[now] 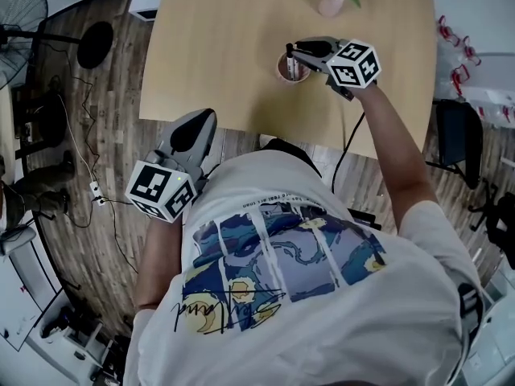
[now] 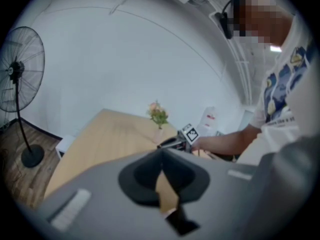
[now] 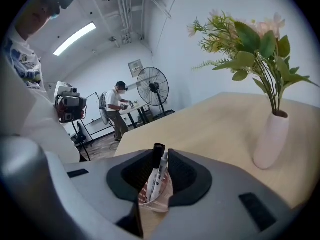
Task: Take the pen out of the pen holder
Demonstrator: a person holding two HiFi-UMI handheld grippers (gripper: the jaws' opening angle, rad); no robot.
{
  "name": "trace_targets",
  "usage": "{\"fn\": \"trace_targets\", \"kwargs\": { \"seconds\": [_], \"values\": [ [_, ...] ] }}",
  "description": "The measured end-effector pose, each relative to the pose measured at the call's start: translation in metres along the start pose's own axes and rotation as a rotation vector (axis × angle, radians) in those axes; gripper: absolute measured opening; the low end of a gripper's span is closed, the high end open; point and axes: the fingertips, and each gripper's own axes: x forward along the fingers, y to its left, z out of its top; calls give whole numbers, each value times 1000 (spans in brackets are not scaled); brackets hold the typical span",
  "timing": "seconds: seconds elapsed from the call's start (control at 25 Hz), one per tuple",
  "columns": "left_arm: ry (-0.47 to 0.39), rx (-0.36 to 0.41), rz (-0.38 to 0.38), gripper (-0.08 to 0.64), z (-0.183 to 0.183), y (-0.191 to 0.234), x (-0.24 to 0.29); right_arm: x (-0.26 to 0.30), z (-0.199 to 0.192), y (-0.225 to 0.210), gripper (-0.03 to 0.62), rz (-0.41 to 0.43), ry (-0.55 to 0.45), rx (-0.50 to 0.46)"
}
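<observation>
A clear pinkish pen holder stands on the wooden table, with a black-capped pen and a second white pen in it. My right gripper is at the holder's top, its jaws closed in on the pens. In the right gripper view the black-capped pen stands between the jaws of the right gripper, above the holder. My left gripper hangs off the table's near edge, beside my body, shut and holding nothing; the left gripper points at the table from afar.
A white vase of flowers stands just beyond the holder, close to its right in the right gripper view. A standing fan and cables are on the floor at left. Another person works far back.
</observation>
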Motion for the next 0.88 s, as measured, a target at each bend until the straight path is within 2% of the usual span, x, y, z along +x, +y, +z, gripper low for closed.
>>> {"fn": "trace_targets", "kwargs": {
  "seconds": [0.16, 0.28, 0.44, 0.88],
  "values": [
    [12, -9, 7, 11, -4, -1, -3, 1, 2, 2, 72, 17, -8, -7],
    [22, -13, 5, 9, -6, -4, -3, 0, 2, 1, 42, 8, -18, -5],
    [28, -19, -1, 9, -8, -5, -2, -4, 2, 1, 38, -15, -40, 6],
    [32, 4, -57, 9, -10, -7, -9, -26, 1, 0, 32, -153, -124, 53]
  ]
}}
